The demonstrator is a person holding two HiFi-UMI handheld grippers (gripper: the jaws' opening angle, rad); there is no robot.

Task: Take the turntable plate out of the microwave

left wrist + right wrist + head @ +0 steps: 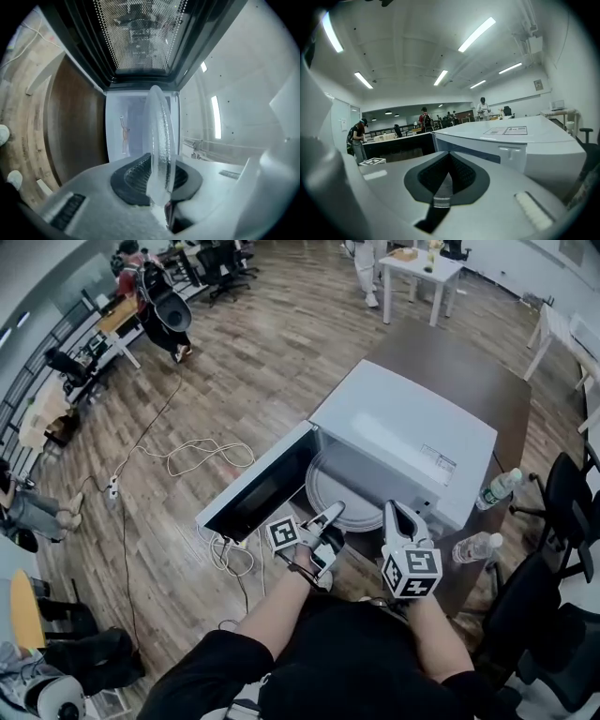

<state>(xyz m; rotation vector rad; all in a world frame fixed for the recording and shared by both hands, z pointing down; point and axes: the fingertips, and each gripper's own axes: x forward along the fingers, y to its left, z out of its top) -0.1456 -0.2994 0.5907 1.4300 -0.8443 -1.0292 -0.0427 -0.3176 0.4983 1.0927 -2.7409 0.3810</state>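
The white microwave (403,427) stands on a brown table (469,362) with its door (258,493) swung open to the left. The round glass turntable plate (342,486) shows in the cavity mouth. My left gripper (333,514) is shut on the plate's near rim. In the left gripper view the plate (161,140) stands edge-on between the black pads (133,176) of that gripper (159,171), with the door's mesh window (140,37) above. My right gripper (396,514) hangs just right of the plate with nothing in it; its jaws (449,171) meet, and the microwave (511,140) lies beyond them.
Two water bottles (497,488) (476,547) stand at the table's right edge. Black chairs (562,502) crowd the right side. White cables (197,456) trail over the wood floor to the left. A person (367,268) stands by a white table (422,268) far back.
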